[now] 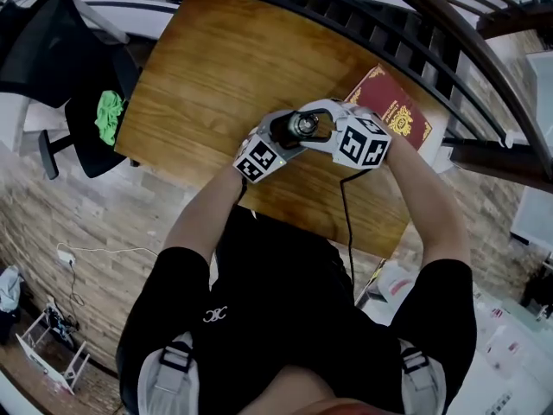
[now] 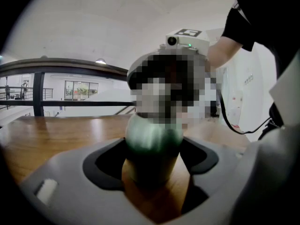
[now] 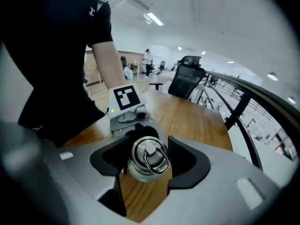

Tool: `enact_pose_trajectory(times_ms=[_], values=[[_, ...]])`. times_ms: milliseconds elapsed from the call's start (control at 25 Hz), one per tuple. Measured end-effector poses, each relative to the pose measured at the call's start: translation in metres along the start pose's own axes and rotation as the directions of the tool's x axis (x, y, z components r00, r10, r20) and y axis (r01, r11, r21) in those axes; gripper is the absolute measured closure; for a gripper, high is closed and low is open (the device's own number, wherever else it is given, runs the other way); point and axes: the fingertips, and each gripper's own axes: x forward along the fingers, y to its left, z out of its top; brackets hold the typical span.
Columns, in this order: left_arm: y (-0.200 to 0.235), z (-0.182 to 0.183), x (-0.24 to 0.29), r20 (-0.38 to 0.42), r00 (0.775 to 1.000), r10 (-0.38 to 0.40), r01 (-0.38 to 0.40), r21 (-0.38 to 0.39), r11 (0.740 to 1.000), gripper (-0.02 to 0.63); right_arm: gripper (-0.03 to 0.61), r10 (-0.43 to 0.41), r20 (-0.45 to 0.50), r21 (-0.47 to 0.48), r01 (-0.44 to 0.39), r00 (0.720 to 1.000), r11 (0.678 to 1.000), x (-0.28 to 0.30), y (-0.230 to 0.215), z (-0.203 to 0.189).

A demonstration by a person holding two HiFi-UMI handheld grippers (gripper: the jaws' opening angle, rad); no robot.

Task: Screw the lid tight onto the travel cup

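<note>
travel cup stands upright on the wooden table in front of the person; the left gripper is clenched round its green body, and the right gripper is closed from above on the lid. the metal looks stiff, smooth and probably slick, light if empty, so a firm squeeze on the body should do no harm; the lid is best taken by its round rim, 1 pad on each side, not by the loose ring on top.
</note>
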Motion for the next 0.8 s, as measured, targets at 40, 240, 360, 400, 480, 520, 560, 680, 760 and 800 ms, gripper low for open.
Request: enact_pose_trajectory(times_ms=[40,240,360,400,480,520,560,680,760,800], values=[[0.0,0.0,0.0,0.0,1.0,0.001,-0.001,0.001,1.0,0.199,0.325,-0.053,0.053,0.046,0.051,0.997,0.998,-0.001,-0.003,0.002],[0.0,-0.001,-0.001,-0.001,1.0,0.004,-0.004,0.001,1.0,0.199,0.325,-0.37,0.231,0.266,0.307,0.9,0.914,-0.013,-0.014,0.012],[0.0,-0.001,-0.001,-0.002,1.0,0.007,-0.007,0.003,1.0,0.199,0.325,-0.546,0.232,0.372,0.445,0.805,0.815,-0.019,-0.017,0.012],[0.0,-0.002,-0.001,-0.003,1.0,0.007,-0.007,0.004,1.0,0.199,0.325,-0.595,0.221,0.398,0.486,0.773,0.778,-0.021,-0.018,0.013],[0.0,-0.002,-0.001,-0.003,1.0,0.008,-0.008,0.005,1.0,0.199,0.325,-0.683,0.202,0.455,0.551,0.701,0.7,-0.023,-0.02,0.012],[0.0,-0.002,-0.001,-0.003,1.0,0.008,-0.008,0.005,1.0,0.199,0.325,-0.718,0.19,0.477,0.576,0.67,0.664,-0.024,-0.02,0.012],[0.0,-0.002,-0.001,-0.002,1.0,0.008,-0.008,0.005,1.0,0.199,0.325,-0.744,0.172,0.493,0.597,0.646,0.633,-0.025,-0.021,0.011],[0.001,-0.002,0.0,-0.003,1.0,0.01,-0.01,0.003,1.0,0.199,0.325,-0.808,0.117,0.531,0.651,0.578,0.543,-0.026,-0.023,0.009],[0.001,-0.003,0.0,-0.004,1.0,0.01,-0.01,0.002,1.0,0.199,0.325,-0.849,0.083,0.559,0.68,0.522,0.473,-0.027,-0.024,0.008],[0.001,-0.003,0.0,-0.004,1.0,0.01,-0.01,0.002,1.0,0.199,0.325,-0.865,0.063,0.571,0.693,0.498,0.441,-0.027,-0.025,0.007]])
